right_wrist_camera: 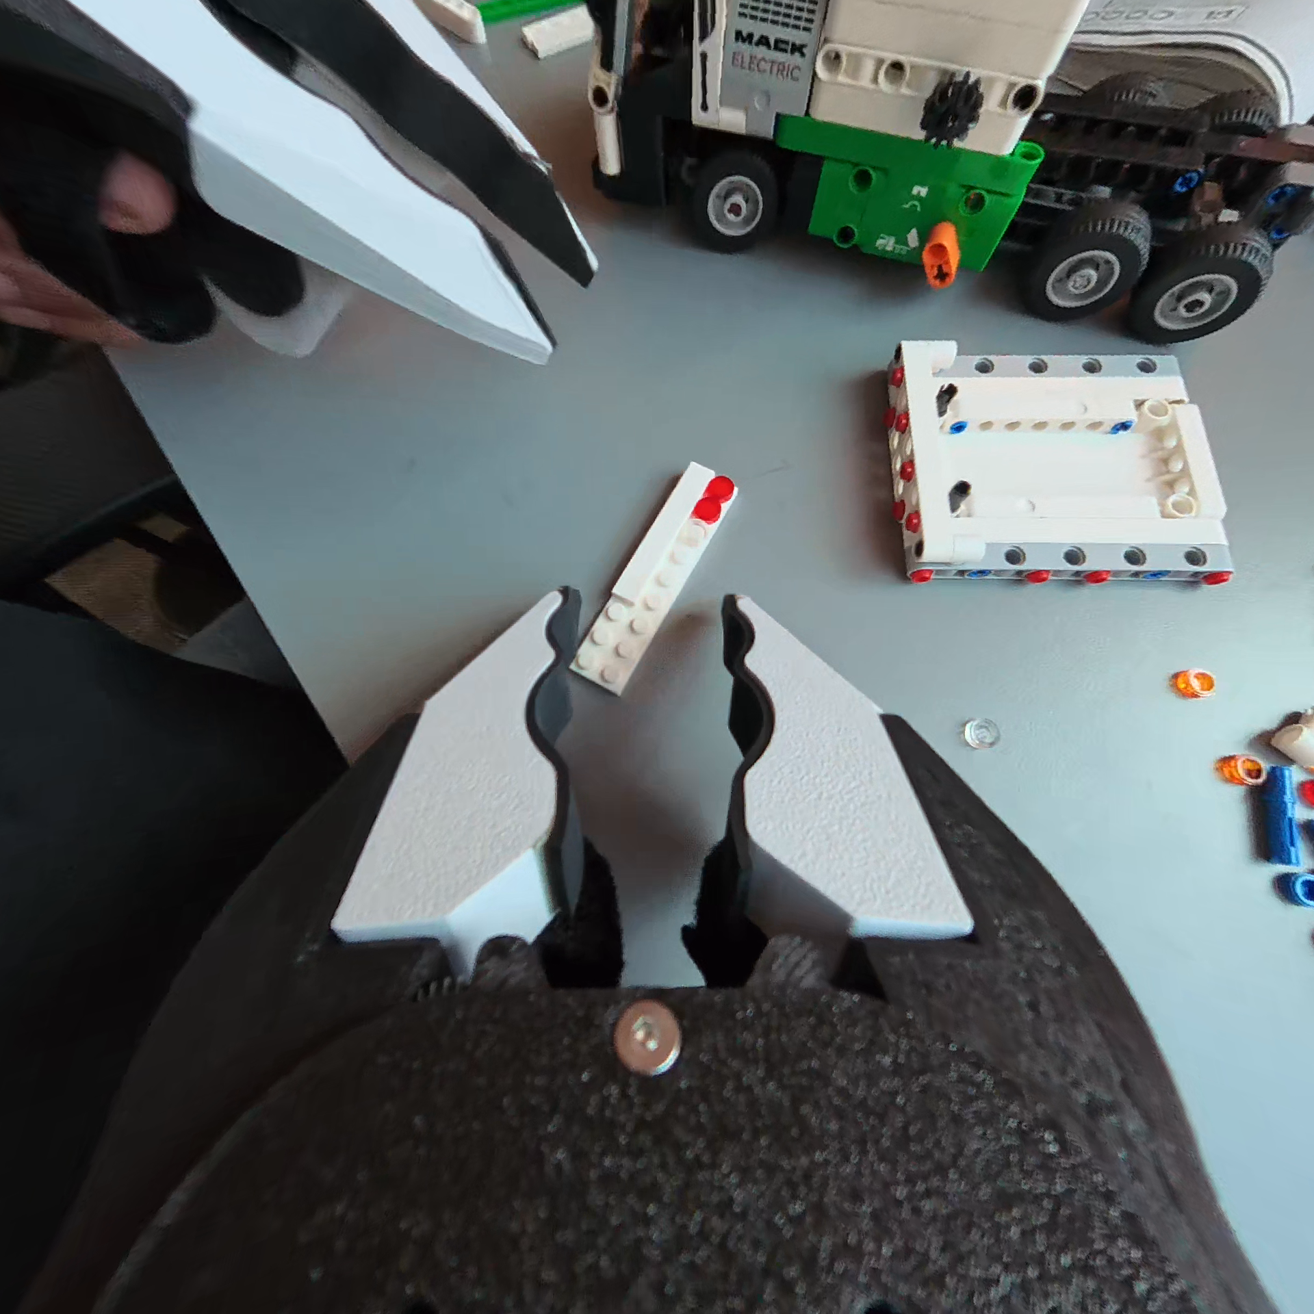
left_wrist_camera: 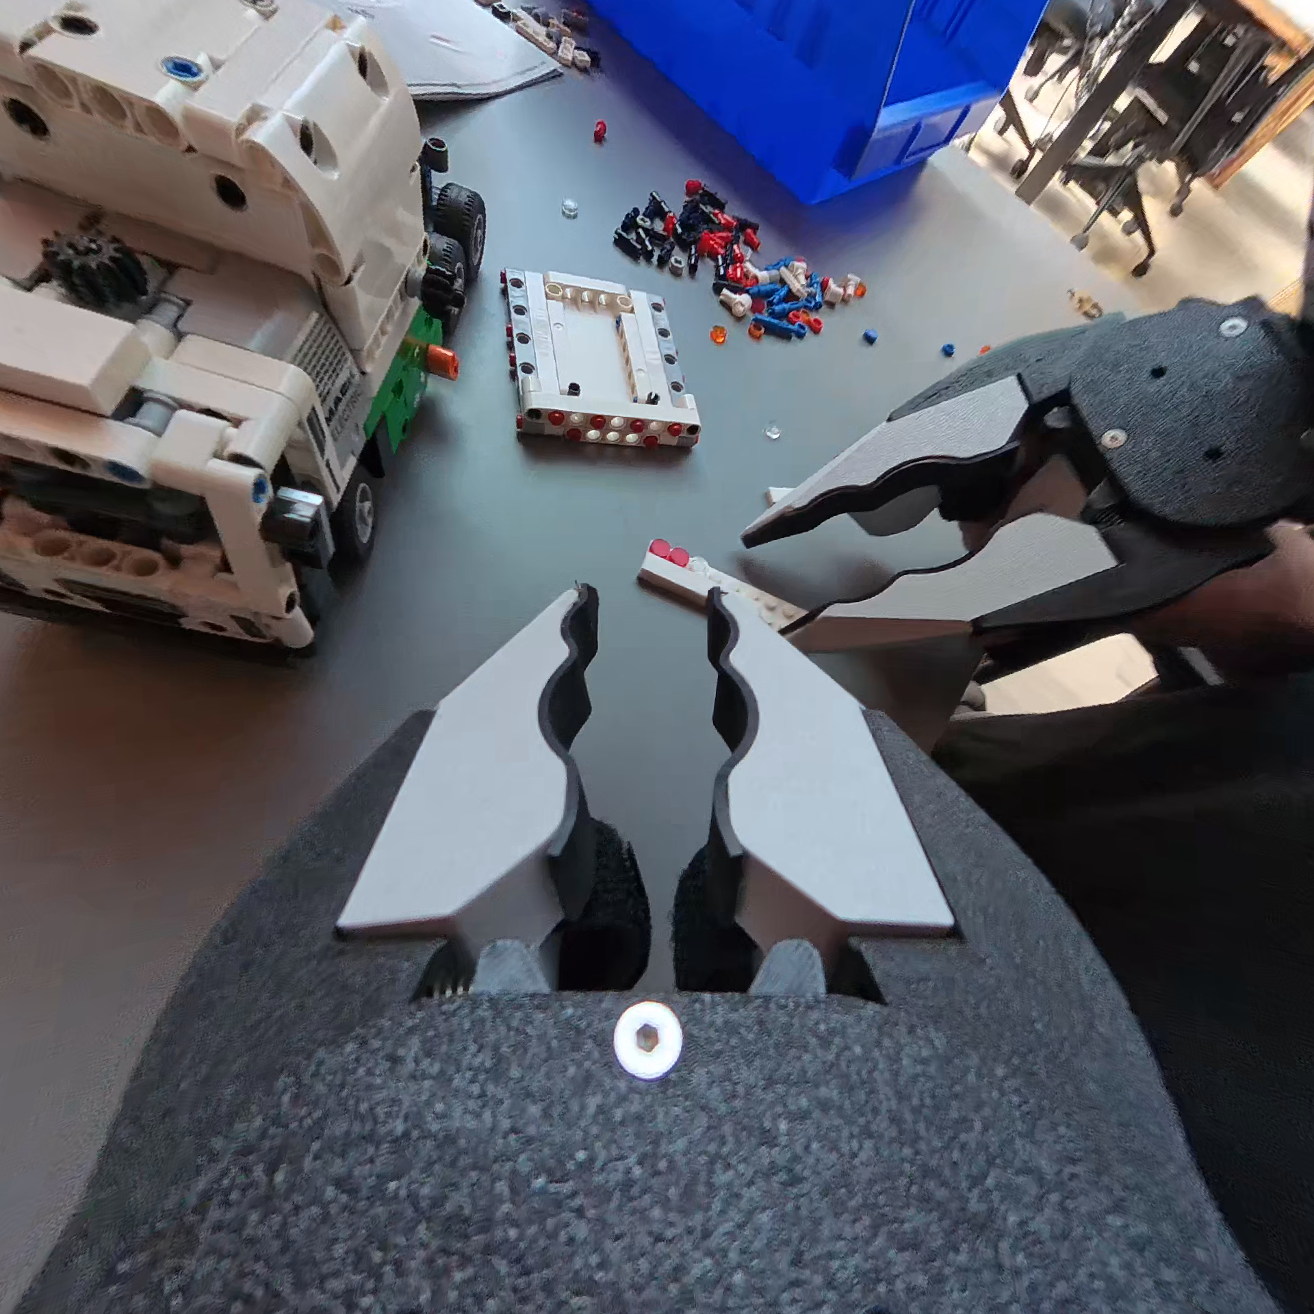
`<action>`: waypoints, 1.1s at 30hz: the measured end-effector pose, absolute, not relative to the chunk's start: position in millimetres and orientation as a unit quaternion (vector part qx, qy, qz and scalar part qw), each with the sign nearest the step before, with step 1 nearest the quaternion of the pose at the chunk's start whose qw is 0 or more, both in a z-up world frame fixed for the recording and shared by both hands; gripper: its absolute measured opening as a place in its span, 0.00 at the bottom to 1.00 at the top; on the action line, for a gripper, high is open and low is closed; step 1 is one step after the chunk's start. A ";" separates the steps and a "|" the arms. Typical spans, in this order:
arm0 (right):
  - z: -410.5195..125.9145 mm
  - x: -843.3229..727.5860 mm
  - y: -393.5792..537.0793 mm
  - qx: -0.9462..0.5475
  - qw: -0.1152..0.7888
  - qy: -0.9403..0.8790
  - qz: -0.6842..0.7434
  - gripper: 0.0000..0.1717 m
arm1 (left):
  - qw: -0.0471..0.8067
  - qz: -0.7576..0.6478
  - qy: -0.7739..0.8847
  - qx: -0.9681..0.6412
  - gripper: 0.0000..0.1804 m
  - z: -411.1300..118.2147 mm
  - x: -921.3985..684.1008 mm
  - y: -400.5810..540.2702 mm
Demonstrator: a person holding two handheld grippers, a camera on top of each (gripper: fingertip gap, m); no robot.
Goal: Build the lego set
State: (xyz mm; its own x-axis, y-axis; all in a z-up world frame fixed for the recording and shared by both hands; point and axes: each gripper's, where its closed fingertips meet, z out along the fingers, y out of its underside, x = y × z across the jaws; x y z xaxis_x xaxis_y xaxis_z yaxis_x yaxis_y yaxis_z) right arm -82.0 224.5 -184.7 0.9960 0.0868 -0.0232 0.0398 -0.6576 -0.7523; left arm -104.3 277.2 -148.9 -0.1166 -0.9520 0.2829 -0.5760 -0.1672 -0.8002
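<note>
A long white studded plate (right_wrist_camera: 668, 562) with two red round studs at its far end lies flat on the grey table (right_wrist_camera: 426, 462). My right gripper (right_wrist_camera: 650, 597) is open. The near end of the plate lies between its fingertips, close against the left finger (right_wrist_camera: 562, 640), with a clear gap to the right one. In the left wrist view the plate (left_wrist_camera: 682, 572) lies just ahead and right of my left gripper (left_wrist_camera: 648, 594), which is open and empty. The right gripper (left_wrist_camera: 768, 583) comes in from the right over the plate. The left gripper (right_wrist_camera: 569, 316) hovers at upper left.
A white and green toy truck (left_wrist_camera: 213, 320) stands at the left; it also shows in the right wrist view (right_wrist_camera: 889, 107). A white rectangular brick frame (left_wrist_camera: 601, 359) lies mid-table. A pile of small pins (left_wrist_camera: 739, 263) and a blue bin (left_wrist_camera: 818, 71) sit beyond. The table edge (right_wrist_camera: 234, 569) runs at the left. About 7 cm separates my left fingertips from my right.
</note>
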 end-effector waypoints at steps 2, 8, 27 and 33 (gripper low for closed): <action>-185.0 -82.8 226.6 -0.911 0.412 -0.032 0.013 0.24 | 0.204 -0.459 0.582 -0.640 0.16 -145.4 -104.3 271.0; -190.2 -104.5 219.1 -0.913 0.398 -0.087 0.014 0.10 | 0.167 -0.519 0.521 -0.656 0.16 -135.8 -122.3 253.2; -143.6 -115.6 217.0 -0.852 0.500 -0.154 -0.012 0.09 | 0.005 -0.656 0.278 -0.702 0.20 -145.7 -122.6 227.3; -141.9 -117.1 216.6 -0.843 0.516 -0.151 -0.012 0.09 | -0.033 -0.704 0.234 -0.669 0.03 -130.9 -106.0 232.1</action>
State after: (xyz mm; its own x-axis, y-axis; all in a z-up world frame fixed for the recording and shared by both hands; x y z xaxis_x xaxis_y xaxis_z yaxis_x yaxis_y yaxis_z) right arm -117.1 216.6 -141.9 0.9539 0.2428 0.1763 0.2674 -0.4214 -0.8665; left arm -106.0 232.1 -130.9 -0.1022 -0.2675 0.9581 -0.3592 -0.8883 -0.2863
